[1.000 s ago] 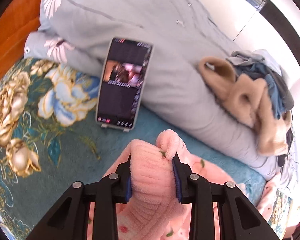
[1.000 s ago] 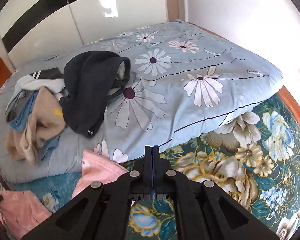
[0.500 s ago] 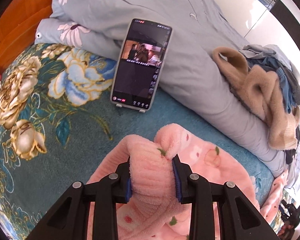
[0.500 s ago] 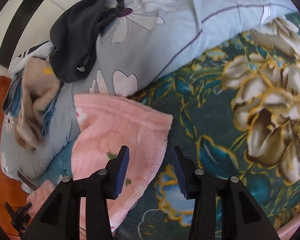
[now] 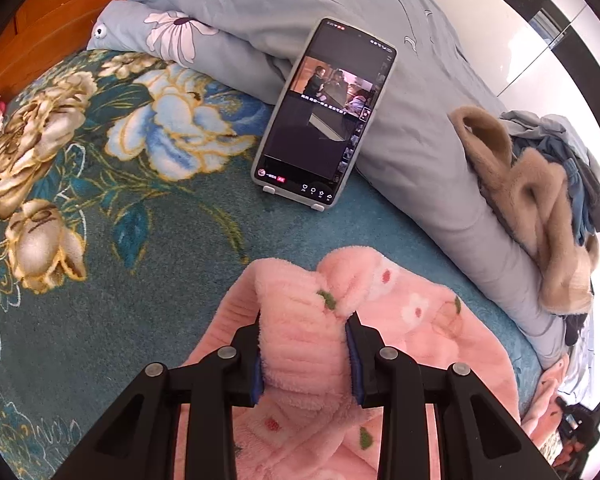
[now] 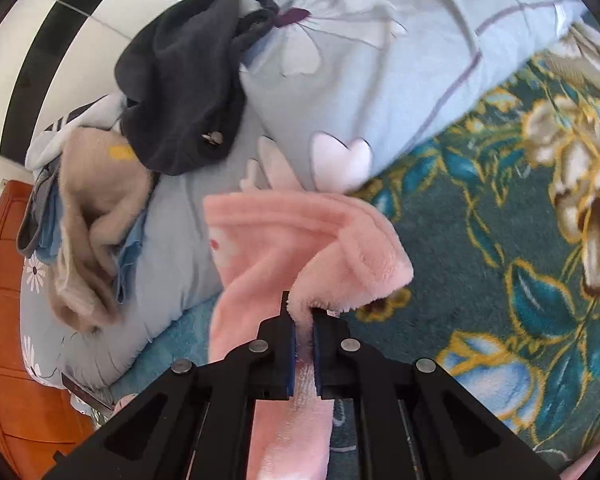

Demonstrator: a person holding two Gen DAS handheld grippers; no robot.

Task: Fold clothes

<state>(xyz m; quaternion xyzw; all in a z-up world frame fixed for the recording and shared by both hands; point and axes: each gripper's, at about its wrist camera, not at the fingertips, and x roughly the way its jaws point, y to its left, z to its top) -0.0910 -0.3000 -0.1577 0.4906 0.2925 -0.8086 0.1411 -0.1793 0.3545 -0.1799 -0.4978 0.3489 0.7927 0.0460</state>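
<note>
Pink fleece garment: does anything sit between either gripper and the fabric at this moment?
No. The left gripper and the right gripper are each shut directly on the pink fleece garment.

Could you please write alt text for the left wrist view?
The left gripper is shut on a bunched fold of pink fleece garment over a teal floral blanket. Beyond, a phone leans against a pale blue duvet.

I see the bed's teal floral blanket [image 5: 100,208] carrying a pink fleece garment [image 5: 440,320] at six o'clock, a propped phone [image 5: 324,116] at twelve, the blue quilt [image 5: 412,148] behind it.
</note>
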